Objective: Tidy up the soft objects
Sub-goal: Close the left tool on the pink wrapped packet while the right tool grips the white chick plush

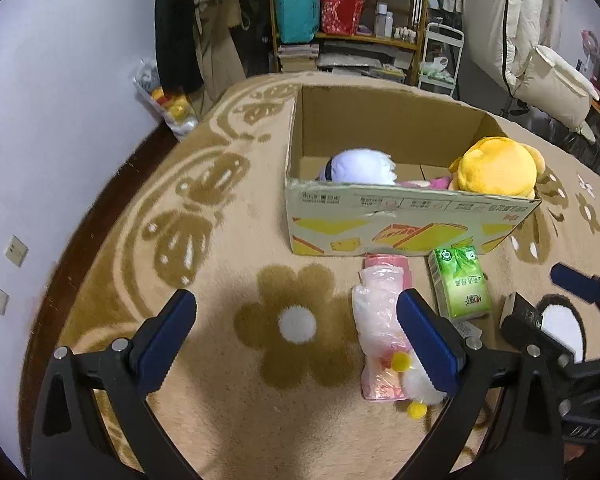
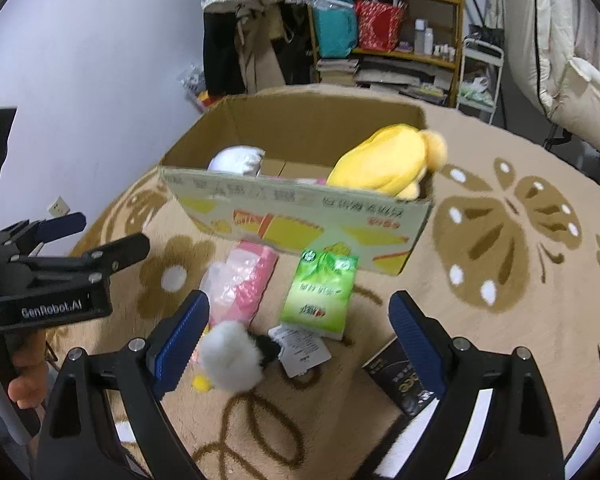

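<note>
Both tongs are spread wide with nothing between their blue pads. The left tongs hover over the tan flower-patterned blanket, and just inside their right pad lies a pink pack in crinkled clear wrap, lengthwise toward the box straight ahead. A white fluffy toy with yellow pompoms sits at the near end of that pack, partly hidden behind the right pad. Right of that pad lies a green tissue pack, and beyond it the right tongs come in from the edge. In the right wrist view the right tongs frame the tissue pack, which lies ahead between the pads with its far end near the box. The fluffy toy rests just inside the left pad, a paper tag beside it, and the pink pack lies ahead to the left. A black carton lies close by the right pad. Inside the box sit a white plush on the left and a yellow plush in the right corner, poking above the rim. The left tongs show at the left edge, held by a hand.
</note>
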`<state>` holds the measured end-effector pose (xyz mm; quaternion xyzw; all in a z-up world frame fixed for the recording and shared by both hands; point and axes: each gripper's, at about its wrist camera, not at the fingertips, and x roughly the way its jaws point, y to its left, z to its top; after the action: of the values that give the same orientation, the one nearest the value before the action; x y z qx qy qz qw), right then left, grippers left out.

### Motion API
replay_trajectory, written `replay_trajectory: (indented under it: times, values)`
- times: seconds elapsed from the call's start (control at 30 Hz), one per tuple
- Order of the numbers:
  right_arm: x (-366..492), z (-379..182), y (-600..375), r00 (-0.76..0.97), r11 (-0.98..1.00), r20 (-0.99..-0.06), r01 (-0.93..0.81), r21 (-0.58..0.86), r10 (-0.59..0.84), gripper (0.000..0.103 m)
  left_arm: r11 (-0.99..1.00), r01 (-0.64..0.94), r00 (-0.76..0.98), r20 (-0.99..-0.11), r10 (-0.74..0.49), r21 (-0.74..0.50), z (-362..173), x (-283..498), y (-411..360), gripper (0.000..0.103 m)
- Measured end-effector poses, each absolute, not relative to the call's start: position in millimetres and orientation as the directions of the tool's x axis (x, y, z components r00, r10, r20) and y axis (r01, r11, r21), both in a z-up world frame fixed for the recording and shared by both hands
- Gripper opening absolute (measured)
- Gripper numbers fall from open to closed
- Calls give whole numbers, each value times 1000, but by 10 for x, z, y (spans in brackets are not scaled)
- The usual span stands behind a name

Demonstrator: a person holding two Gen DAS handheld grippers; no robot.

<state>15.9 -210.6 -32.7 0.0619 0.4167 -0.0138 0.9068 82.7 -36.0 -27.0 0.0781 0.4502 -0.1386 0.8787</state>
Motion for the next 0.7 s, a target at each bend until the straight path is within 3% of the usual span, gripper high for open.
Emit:
replay_trajectory:
  times: [0.2,0.7]
  values:
    - [243,-547,-2051,595,990,-801,59,127,67,88,941,337,487,-848,-210,-40,-450,924,-420,100]
    - [458,-992,-1925,477,972,-857,19,234,197,84,906,414,352,-901,-252,-92,-831,1115,-733,100]
